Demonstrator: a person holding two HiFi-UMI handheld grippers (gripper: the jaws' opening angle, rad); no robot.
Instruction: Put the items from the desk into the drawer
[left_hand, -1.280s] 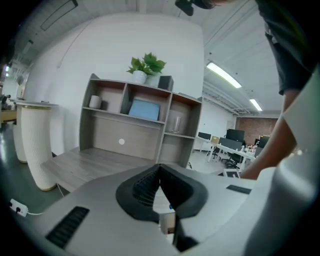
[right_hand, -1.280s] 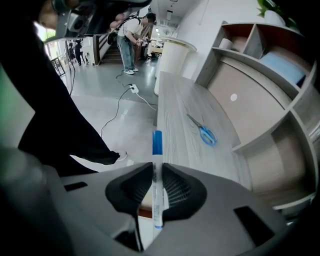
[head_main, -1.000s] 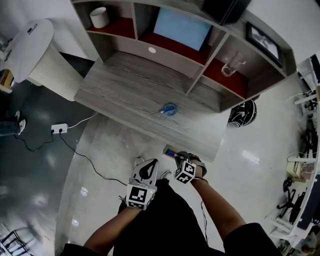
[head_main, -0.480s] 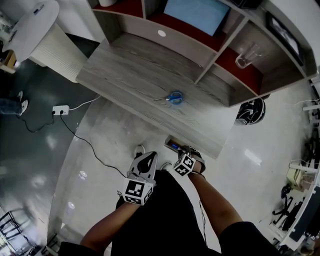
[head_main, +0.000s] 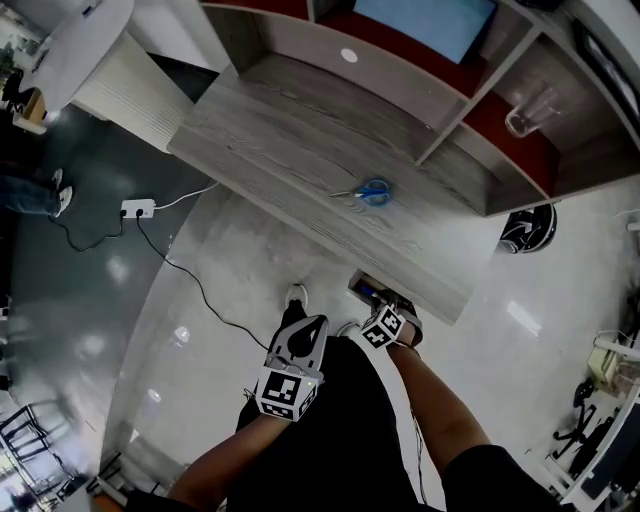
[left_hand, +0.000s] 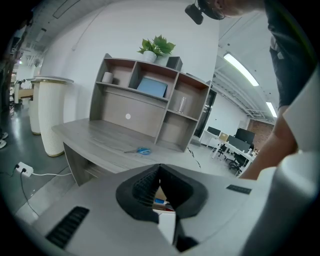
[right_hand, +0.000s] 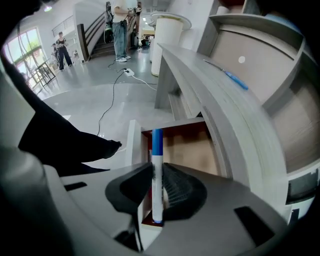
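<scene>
A white marker with a blue cap (right_hand: 157, 150) stands upright between the jaws of my right gripper (right_hand: 157, 172), which is shut on it. It hangs over the open drawer (right_hand: 186, 145) under the desk's front edge. From the head view, the right gripper (head_main: 386, 305) is at the drawer (head_main: 357, 284), pointing steeply down. Blue-handled scissors (head_main: 371, 190) lie on the grey wooden desk (head_main: 270, 140); they also show as scissors (left_hand: 141, 150) in the left gripper view. My left gripper (head_main: 303, 335) hangs in front of the desk, left of the drawer. Its fingertips meet and hold nothing.
A shelf unit (head_main: 470, 90) stands on the desk's back, with a glass (head_main: 530, 108) in one bay. A power strip (head_main: 137, 208) and its cable lie on the floor at left. A dark helmet-like thing (head_main: 530, 228) sits on the floor at right.
Both grippers have sunk, the right one more, bringing the marker down closer to the open drawer. The head view has shifted, so the desk sits higher and further right.
</scene>
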